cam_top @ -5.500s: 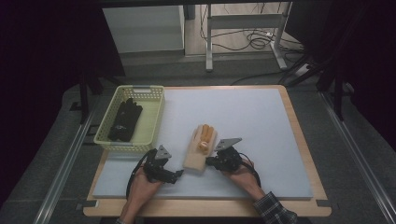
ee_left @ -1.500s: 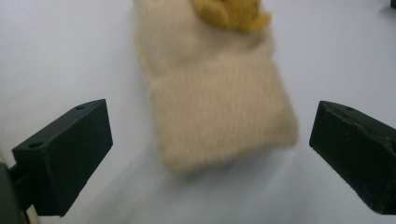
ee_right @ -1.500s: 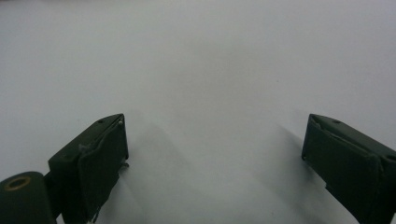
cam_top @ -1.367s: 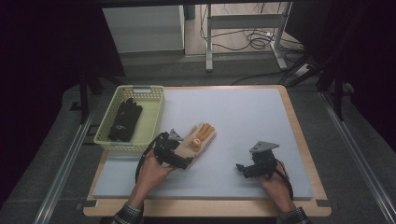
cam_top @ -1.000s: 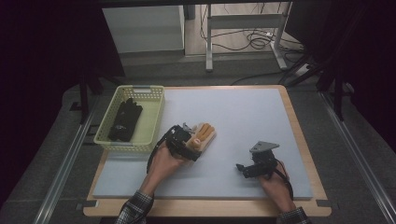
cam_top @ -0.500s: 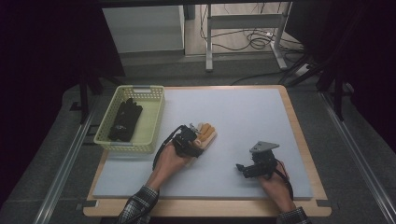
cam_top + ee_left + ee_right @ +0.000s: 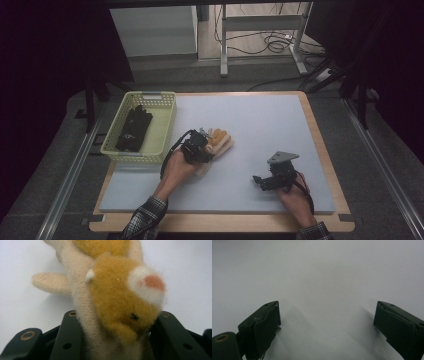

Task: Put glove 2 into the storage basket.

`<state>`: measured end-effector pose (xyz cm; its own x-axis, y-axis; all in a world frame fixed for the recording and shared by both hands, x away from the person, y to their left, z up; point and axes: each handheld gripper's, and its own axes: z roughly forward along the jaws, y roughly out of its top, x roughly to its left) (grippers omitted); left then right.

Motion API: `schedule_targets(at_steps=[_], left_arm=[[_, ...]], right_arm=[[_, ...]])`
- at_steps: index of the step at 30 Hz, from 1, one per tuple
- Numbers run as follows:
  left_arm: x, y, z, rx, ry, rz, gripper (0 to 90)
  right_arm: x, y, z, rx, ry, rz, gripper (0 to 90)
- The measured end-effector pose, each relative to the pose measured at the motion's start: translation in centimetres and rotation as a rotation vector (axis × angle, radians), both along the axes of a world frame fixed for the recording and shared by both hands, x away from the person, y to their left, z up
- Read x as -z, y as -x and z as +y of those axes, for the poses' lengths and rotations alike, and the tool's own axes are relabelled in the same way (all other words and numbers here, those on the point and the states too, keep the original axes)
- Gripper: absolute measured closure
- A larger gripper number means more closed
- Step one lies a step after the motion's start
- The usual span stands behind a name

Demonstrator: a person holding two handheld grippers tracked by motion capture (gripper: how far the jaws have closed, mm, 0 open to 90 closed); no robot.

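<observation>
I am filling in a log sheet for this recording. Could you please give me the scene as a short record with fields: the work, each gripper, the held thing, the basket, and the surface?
work: picking up a plush glove from the mat
left gripper: jaws have just been closing, now pressed on both sides of the plush glove
right gripper: jaws wide apart, nothing between them, resting near the mat's right part
plush glove: beige knit with orange fuzzy patches, a white and pink spot
basket: pale yellow, at the mat's left edge, dark gloves inside
surface: light blue mat on a wooden table
</observation>
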<state>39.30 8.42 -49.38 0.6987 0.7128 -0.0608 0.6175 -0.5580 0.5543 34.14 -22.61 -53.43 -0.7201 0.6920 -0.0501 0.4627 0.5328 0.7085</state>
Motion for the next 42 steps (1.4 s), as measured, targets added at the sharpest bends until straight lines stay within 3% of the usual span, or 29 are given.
schedule_targets(at_steps=[6,18,24,42], left_arm=[[-2.4,-0.4,0.8,-0.029,0.003,-0.027,59.6],[-5.6,-1.7,3.3,-0.086,-0.015,-0.06,59.2],[-7.0,-2.3,5.1,-0.14,-0.019,-0.081,59.0],[-8.4,-3.5,11.2,-0.3,-0.042,-0.109,58.2]], right_arm=[[0.0,0.0,0.0,0.001,0.0,0.0,7.0],[0.0,0.0,0.0,-0.001,0.001,-0.002,7.0],[0.0,0.0,0.0,-0.001,-0.001,-0.003,7.0],[0.0,0.0,0.0,-0.001,-0.001,-0.003,6.9]])
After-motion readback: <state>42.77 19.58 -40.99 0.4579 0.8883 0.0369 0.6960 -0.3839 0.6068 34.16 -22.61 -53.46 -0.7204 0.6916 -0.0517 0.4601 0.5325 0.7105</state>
